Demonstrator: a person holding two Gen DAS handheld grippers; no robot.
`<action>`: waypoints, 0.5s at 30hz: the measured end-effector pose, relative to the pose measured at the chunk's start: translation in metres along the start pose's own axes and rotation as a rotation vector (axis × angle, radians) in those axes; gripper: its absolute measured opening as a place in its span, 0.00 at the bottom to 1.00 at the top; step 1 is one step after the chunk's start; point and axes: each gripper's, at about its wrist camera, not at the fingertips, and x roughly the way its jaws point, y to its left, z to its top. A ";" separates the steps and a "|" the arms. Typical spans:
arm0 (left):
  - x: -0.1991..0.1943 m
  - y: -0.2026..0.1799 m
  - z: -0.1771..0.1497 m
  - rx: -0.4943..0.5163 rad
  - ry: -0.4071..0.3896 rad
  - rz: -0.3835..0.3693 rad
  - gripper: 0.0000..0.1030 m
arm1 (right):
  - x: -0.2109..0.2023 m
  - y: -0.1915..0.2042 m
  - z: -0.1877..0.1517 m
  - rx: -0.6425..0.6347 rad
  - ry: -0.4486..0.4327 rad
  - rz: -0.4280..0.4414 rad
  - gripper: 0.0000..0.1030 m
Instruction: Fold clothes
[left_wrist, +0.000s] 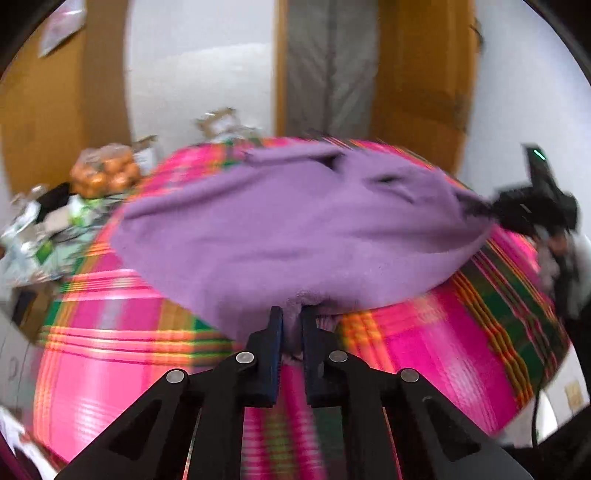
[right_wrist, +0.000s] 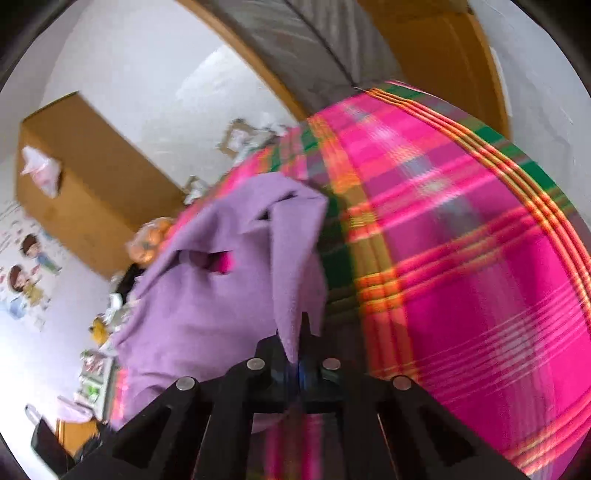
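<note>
A purple fleece garment (left_wrist: 295, 229) lies spread over a pink plaid cloth (left_wrist: 110, 369) that covers the surface. In the left wrist view my left gripper (left_wrist: 292, 317) is shut on the garment's near edge, with purple fabric bunched between the dark pads. The right gripper (left_wrist: 491, 210) shows at the garment's far right corner, pinching it, with a hand behind it. In the right wrist view my right gripper (right_wrist: 300, 328) is shut on a corner of the purple garment (right_wrist: 207, 295), which drapes away to the left over the plaid cloth (right_wrist: 461, 258).
A bag of oranges (left_wrist: 105, 173) and loose packets and papers (left_wrist: 40, 236) crowd the far left end of the surface. Brown cabinets (left_wrist: 44, 122) and a grey curtain (left_wrist: 328, 74) stand behind. A wall with cartoon stickers (right_wrist: 26, 273) is at left.
</note>
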 end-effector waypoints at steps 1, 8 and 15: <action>-0.003 0.011 0.003 -0.030 -0.012 0.020 0.09 | -0.003 0.008 -0.004 -0.011 0.005 0.029 0.03; -0.032 0.093 0.018 -0.236 -0.092 0.210 0.09 | -0.015 0.090 -0.070 -0.184 0.186 0.275 0.03; -0.038 0.134 0.008 -0.347 -0.033 0.193 0.14 | -0.016 0.087 -0.073 -0.247 0.172 0.145 0.38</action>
